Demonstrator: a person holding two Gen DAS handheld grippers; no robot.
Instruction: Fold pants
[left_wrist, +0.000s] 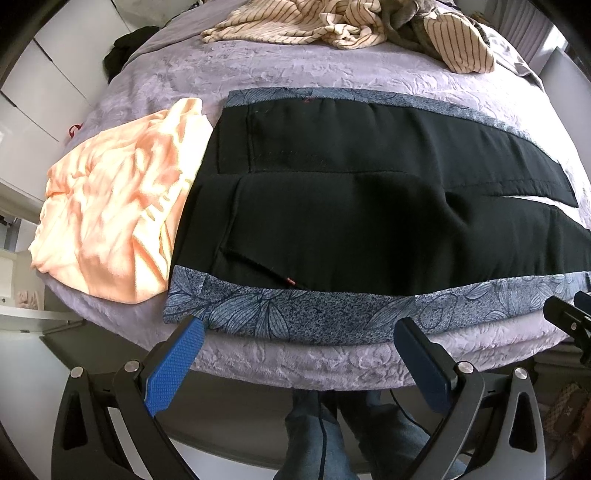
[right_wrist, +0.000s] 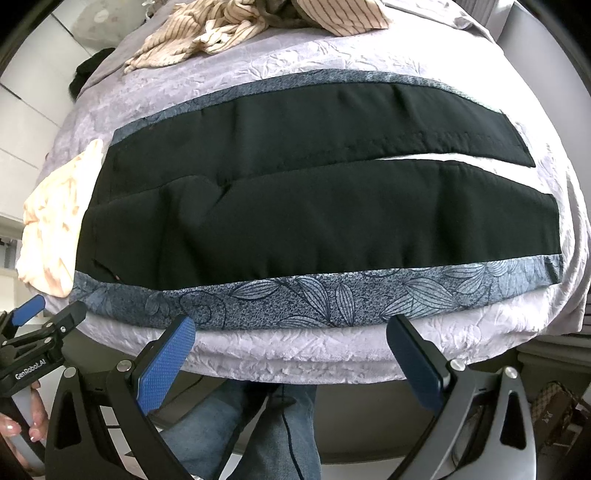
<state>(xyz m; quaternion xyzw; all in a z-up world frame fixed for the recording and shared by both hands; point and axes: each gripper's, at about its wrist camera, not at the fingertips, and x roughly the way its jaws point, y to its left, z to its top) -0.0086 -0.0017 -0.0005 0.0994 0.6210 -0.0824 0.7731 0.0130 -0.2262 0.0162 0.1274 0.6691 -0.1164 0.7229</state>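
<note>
- The black pants (left_wrist: 369, 206) lie flat on the bed (left_wrist: 295, 74), straight ahead of both tools, with the waist off to the left and both legs running to the right.
- The two legs sit side by side, and a thin sliver of pale cover shows between them near the hems.
- Under the pants there's a blue-grey leaf-print cloth (left_wrist: 295, 310), its near strip just beyond the fingertips.
- The left hand-held gripper (left_wrist: 299, 328) hangs at the bed's near edge, fingers spread wide, nothing between them.
- The right hand-held gripper (right_wrist: 291, 326) hovers alongside it to the right, equally wide apart and empty, tips close to the print cloth's edge but I can't say they touch.
- Left of the pants, beyond the left tool's blue pad, a crumpled peach garment (left_wrist: 110, 206) touches the waist end.
- Far across the bed, well away from both tools, sits a heap of striped cream clothing (left_wrist: 332, 26).
- Below the bed edge, the person's jeans (right_wrist: 266, 424) show between the fingers.
</note>
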